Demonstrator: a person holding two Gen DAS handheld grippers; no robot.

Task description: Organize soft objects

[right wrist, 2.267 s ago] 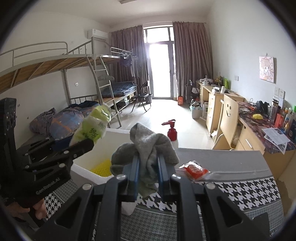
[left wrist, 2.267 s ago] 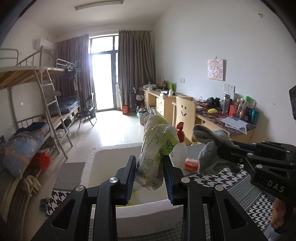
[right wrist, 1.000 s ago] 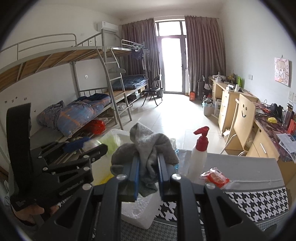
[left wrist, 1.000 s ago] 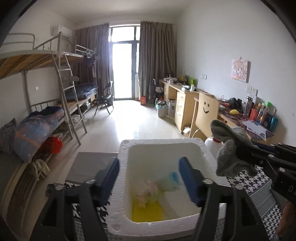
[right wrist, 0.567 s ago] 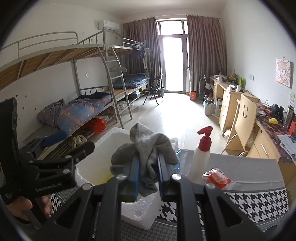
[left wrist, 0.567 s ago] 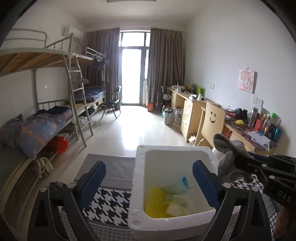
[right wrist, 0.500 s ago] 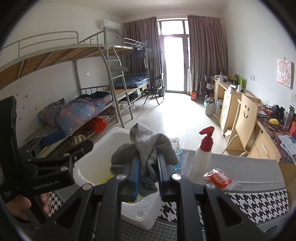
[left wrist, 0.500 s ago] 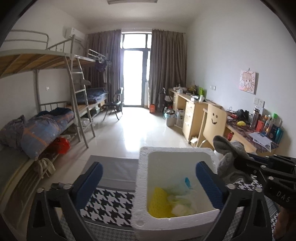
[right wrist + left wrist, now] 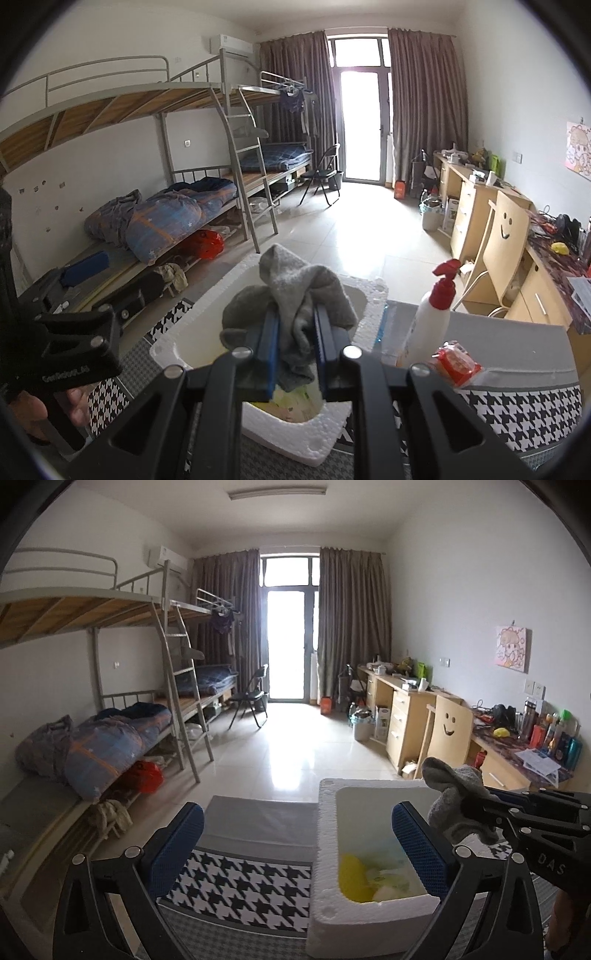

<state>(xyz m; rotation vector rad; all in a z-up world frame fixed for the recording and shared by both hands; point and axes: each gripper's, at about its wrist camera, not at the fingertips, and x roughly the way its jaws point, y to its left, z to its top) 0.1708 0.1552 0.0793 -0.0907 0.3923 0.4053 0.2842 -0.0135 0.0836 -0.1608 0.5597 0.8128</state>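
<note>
Right wrist: fingers (image 9: 267,343) pinch the grey sock (image 9: 295,295).

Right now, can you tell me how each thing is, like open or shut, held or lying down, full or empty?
Left gripper: open, holding nothing.
Right gripper: shut on the grey cloth.
Crumpled grey cloth: pinched, above the box.
White foam box: no lid on, yellow and pale soft things inside.
White spray bottle with red nozzle: upright on the table.
Small red packet: lying on the table.
</note>
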